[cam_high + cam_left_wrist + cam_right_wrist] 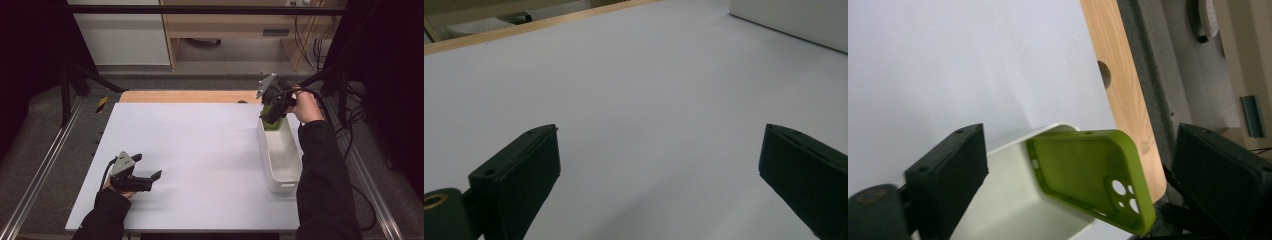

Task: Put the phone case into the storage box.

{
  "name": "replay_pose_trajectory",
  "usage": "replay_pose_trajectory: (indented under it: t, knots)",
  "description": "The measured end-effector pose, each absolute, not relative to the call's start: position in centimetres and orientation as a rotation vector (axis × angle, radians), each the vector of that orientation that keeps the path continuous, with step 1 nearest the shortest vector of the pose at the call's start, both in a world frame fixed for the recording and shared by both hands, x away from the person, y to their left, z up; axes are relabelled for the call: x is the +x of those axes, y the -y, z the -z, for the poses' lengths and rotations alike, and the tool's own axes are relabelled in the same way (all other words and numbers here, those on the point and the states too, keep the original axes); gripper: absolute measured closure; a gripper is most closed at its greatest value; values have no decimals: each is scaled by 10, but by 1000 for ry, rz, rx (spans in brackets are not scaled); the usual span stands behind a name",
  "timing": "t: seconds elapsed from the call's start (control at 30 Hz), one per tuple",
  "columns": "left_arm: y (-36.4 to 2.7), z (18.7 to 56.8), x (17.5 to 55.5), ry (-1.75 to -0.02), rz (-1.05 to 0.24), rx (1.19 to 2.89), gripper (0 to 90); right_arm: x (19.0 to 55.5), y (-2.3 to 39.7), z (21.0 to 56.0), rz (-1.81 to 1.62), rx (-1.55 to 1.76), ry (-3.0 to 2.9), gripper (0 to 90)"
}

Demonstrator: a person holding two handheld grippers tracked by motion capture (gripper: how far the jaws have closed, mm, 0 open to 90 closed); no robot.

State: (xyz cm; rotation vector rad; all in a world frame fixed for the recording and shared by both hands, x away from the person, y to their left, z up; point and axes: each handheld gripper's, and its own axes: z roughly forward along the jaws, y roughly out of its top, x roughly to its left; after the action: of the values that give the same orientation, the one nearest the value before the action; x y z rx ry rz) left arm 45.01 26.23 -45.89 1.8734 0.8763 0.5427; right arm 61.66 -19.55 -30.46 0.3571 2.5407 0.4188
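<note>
Green phone case (pixel 1093 175) between right gripper (pixel 1078 175) fingers, over white bin (pixel 280 155).

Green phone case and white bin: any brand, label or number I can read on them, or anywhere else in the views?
None readable.
The green phone case shows a plain inner face with camera cutouts and no print.
The white bin has bare walls.
The white table top is unmarked.
The yellow-and-black striped marker past the table's far left corner carries stripes, no text.
The plate on the background cabinet is too small to read.
</note>
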Motion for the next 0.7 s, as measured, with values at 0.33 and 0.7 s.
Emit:
replay_pose_trajectory:
  t: [0.33, 0.7]
  knots:
    - [-262, 459, 450, -876, -542, 1875, 26, 592, 192, 303, -654, 406, -2472, 37]
    - [-261, 459, 449, -867, -535, 1877, 22, 558, 199, 312, -871, 539, -2399, 24]
